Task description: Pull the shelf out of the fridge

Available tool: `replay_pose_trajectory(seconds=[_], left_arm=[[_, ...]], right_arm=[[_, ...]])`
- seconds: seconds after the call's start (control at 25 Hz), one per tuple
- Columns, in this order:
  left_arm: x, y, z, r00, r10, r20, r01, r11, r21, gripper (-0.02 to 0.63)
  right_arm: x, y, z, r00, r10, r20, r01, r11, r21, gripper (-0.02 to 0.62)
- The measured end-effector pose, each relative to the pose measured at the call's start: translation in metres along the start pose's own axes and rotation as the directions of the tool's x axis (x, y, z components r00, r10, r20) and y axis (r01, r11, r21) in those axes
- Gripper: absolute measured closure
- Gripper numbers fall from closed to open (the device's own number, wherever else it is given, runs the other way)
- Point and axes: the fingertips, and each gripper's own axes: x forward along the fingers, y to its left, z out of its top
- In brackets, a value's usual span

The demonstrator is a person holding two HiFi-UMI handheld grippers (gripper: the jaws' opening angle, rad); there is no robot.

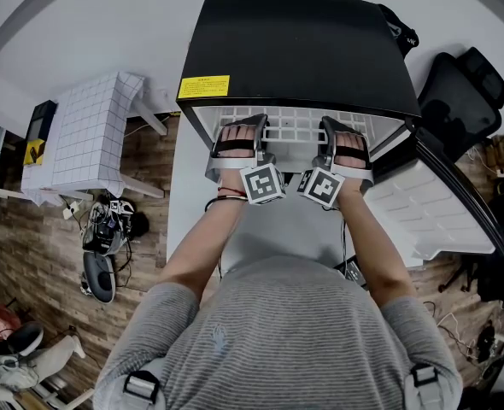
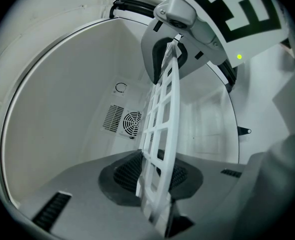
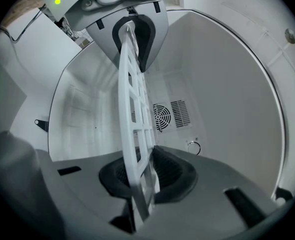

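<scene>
The shelf [image 1: 296, 131] is poking out of the open fridge [image 1: 303, 49]; we are clamping its near edge in both claws, left gripper [image 1: 238, 137] leftward, right gripper [image 1: 346, 140] rightward.

The shelf [image 1: 295, 128] spans the mouth of the fridge [image 1: 303, 49] from wall to wall. The left gripper [image 1: 238, 139] and right gripper [image 1: 346, 141], fingers closed on its front edge, stand side by side there with only a narrow gap between them. Inside, both faces of the shelf have open room back to the fan [image 2: 132, 124] on the rear wall, hemmed by bare white side walls. The open door [image 1: 431, 203] stands close on the right, while wood floor [image 1: 149, 169] lies open on the left as far as the checked table [image 1: 90, 131].
</scene>
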Motion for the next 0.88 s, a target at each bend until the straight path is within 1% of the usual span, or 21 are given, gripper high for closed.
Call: replay_pose_trajectory(seconds=[0.88], left_arm=[[-0.032, -0.011, 0.003, 1.000, -0.002, 0.009, 0.003, 1.000, -0.020, 0.508]], right_arm=[[-0.033, 0.007, -0.001, 1.000, -0.002, 0.002, 0.002, 1.000, 0.016, 0.546]])
